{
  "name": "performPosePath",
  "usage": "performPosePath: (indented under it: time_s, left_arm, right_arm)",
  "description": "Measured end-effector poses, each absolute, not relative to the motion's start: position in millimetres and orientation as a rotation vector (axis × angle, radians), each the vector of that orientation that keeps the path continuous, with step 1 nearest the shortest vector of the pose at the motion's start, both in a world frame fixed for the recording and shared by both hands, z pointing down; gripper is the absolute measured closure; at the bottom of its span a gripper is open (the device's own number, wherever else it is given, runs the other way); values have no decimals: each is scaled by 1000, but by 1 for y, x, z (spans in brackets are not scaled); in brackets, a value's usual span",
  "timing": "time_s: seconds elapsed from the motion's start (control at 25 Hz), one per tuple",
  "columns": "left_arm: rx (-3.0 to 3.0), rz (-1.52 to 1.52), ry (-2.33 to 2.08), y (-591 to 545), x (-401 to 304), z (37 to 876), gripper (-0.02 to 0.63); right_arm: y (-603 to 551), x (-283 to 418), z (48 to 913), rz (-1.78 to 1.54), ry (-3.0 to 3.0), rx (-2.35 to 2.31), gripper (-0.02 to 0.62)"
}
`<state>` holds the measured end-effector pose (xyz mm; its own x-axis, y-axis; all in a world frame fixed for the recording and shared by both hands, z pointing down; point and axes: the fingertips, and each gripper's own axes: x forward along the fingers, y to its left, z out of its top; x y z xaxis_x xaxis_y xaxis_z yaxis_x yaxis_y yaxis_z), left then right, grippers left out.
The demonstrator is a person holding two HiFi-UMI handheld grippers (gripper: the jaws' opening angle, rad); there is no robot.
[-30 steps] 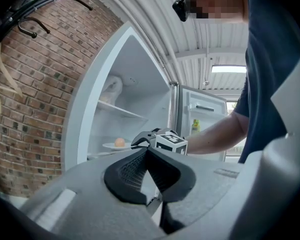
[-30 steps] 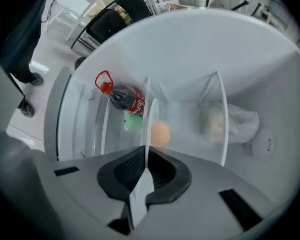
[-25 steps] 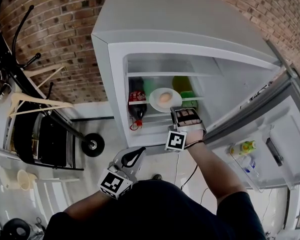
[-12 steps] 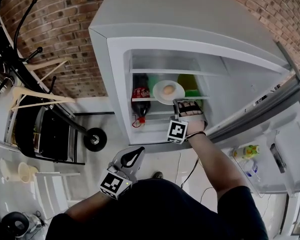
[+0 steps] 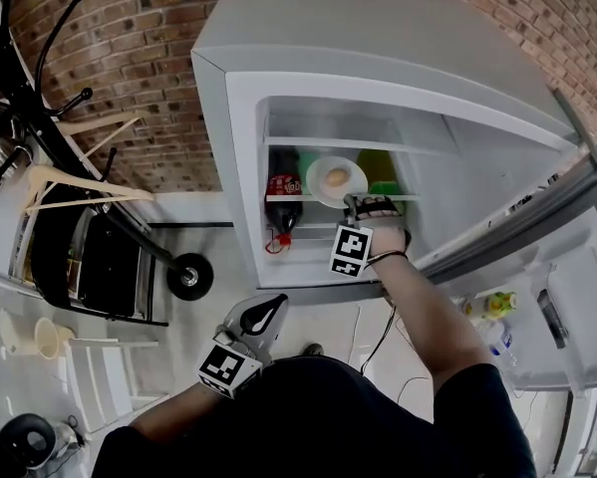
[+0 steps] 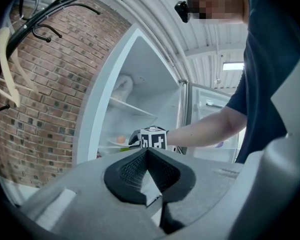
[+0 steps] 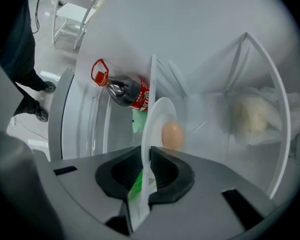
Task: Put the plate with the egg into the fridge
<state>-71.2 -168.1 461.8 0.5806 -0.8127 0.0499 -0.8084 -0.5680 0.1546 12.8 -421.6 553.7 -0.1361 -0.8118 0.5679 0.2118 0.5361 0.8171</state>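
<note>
The fridge [image 5: 228, 167] stands open against the brick wall, its door [image 5: 537, 267] swung wide to our right, which leaves the whole front of the cabinet free to reach into. We hold the right gripper [image 5: 354, 203] just inside the opening at the middle shelf [image 5: 403, 197]. Its jaws are opening, and the near rim of the white plate [image 5: 323, 192] is in the slot between the pads. The plate rests on that shelf with the egg [image 5: 336, 177] on its middle. Its near edge reaches the shelf's front edge.

To the left, just beside the plate, a cola bottle [image 5: 281, 195] points its capped neck out toward us. Green packs [image 5: 381, 185] close in on the right. The upper shelf [image 5: 308, 143] sits above with clear air over the egg.

From the right gripper view, the plate [image 7: 157, 116] runs edge-on up from the right gripper [image 7: 148, 159]. The egg [image 7: 172, 135] is just past the pads and the bottle [image 7: 129, 93] is off to one side.

The left gripper [image 5: 270, 312] hangs low by our body, well apart from the fridge. Seen along the left gripper [image 6: 147, 156], its jaws are together on nothing.
</note>
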Motion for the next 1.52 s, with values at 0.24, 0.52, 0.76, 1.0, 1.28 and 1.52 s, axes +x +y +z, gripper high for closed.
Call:
performPosePath:
  time_s: [0.24, 0.52, 0.76, 1.0, 1.28, 1.52]
  left_arm:
    - [2637, -43, -1383, -166, -74, 462, 601]
    - [2626, -37, -1388, -166, -74, 465, 601]
    - [2628, -27, -1380, -165, -70, 464, 601]
    - [2631, -20, -1388, -165, -69, 465, 601]
    - [2624, -23, -1397, -166, -71, 464, 601]
    - [2649, -25, -1368, -167, -67, 461, 601]
  right_arm:
    - [-426, 12, 555, -966, -1446, 559, 541]
    - [-430, 9, 558, -953, -1447, 556, 532]
    - [-432, 7, 562, -921, -1454, 532, 511]
    - [-435, 8, 564, -920, -1452, 527, 491]
    - [-434, 7, 563, -919, -1477, 552, 446]
    - [-415, 4, 554, -896, -1558, 608, 413]
